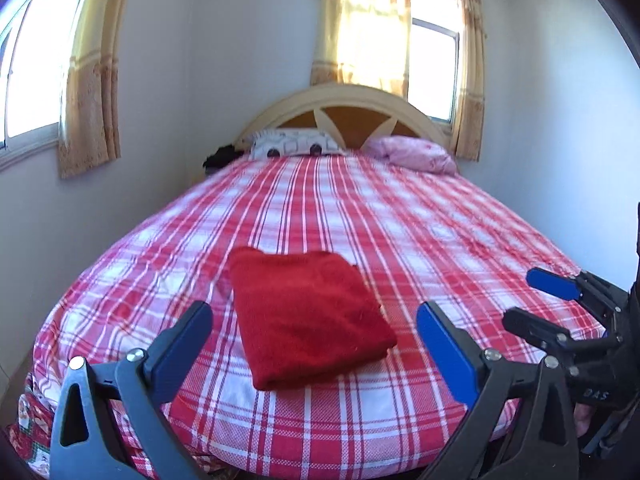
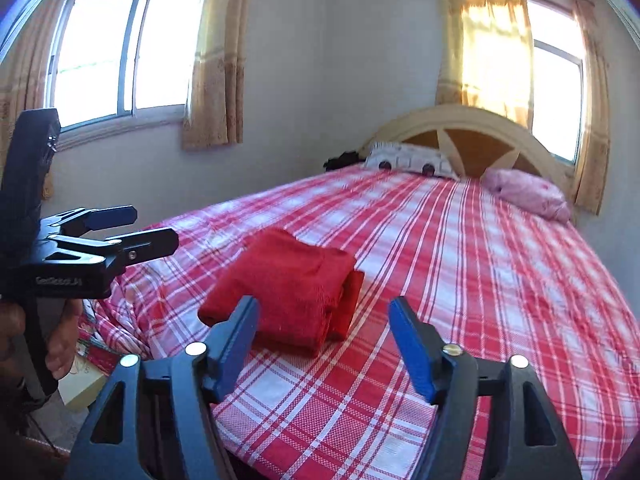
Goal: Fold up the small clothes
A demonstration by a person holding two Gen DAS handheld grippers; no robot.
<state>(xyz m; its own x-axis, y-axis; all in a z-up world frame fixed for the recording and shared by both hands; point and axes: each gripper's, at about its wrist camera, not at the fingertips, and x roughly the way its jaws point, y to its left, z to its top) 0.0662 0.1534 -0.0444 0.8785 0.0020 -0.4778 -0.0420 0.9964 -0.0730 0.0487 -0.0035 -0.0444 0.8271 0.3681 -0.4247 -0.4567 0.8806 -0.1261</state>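
Note:
A red garment (image 1: 308,320) (image 2: 288,288) lies folded into a thick rectangle on the red-and-white plaid bed (image 1: 400,240) (image 2: 460,260), near its foot. My left gripper (image 1: 316,320) (image 2: 156,224) hovers open above the bed's foot edge, short of the garment, with nothing between its fingers. To its right, my right gripper (image 2: 322,308) (image 1: 520,298) is also open and empty, a little back from the garment. Neither one touches the cloth. A hand (image 2: 60,344) holds the left gripper's handle.
At the head of the bed are a patterned white pillow (image 1: 296,144), a pink pillow (image 1: 412,152), a dark bundle (image 1: 220,156) and a curved headboard (image 1: 344,100). Curtained windows (image 2: 124,48) line the walls. A box (image 2: 80,392) sits on the floor by the bed's left corner.

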